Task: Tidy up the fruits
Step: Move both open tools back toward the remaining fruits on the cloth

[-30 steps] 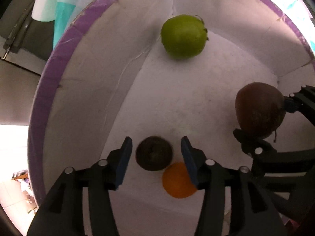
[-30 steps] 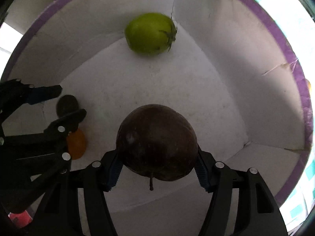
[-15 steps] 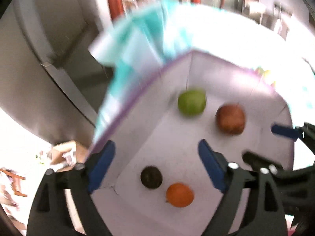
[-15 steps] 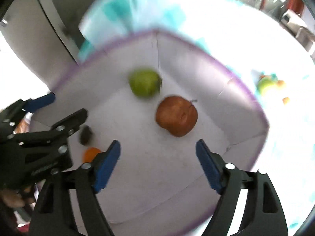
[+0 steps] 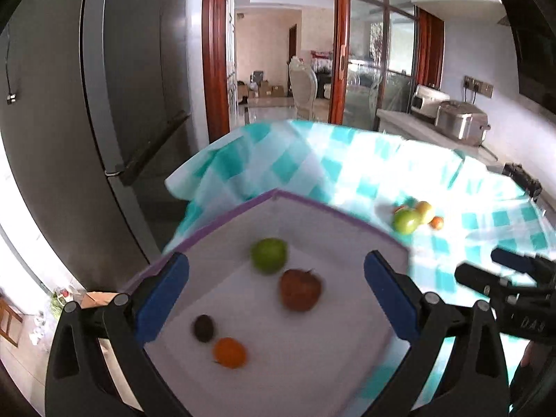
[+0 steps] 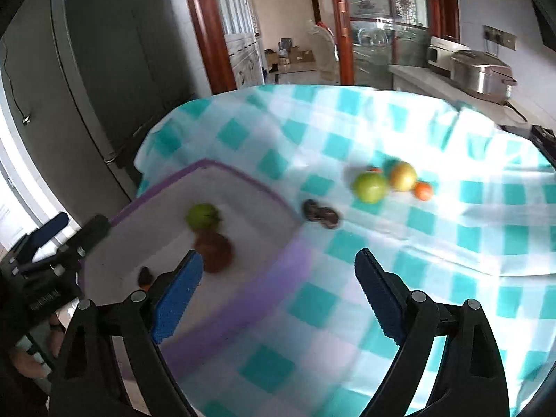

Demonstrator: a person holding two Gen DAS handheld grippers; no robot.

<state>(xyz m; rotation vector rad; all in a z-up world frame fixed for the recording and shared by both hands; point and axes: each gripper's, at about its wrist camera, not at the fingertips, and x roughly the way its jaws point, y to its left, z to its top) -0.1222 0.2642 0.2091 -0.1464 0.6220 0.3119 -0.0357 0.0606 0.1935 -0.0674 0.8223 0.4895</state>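
Left gripper (image 5: 276, 297) and right gripper (image 6: 278, 283): both spread wide, holding nothing. White purple-rimmed box (image 5: 312, 205), lower centre of the left view, contains a green round fruit (image 5: 269, 255), brown fruit (image 5: 300, 290), small dark fruit (image 5: 204, 327) and orange fruit (image 5: 229, 352) (all blurred). Loose fruits (image 6: 370, 187) lie upper right on the teal-checked cloth (image 6: 434, 243).

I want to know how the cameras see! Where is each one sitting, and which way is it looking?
Left wrist: sits on the left gripper, looking forward and down into the white box; its open blue-padded fingers show, and the right gripper at the right edge.
Right wrist: sits on the right gripper, facing the checkered tablecloth beside the box; its open fingers show, and the left gripper at the left edge.
Shared: the box, green apple, brown fruit and loose fruits on the cloth.
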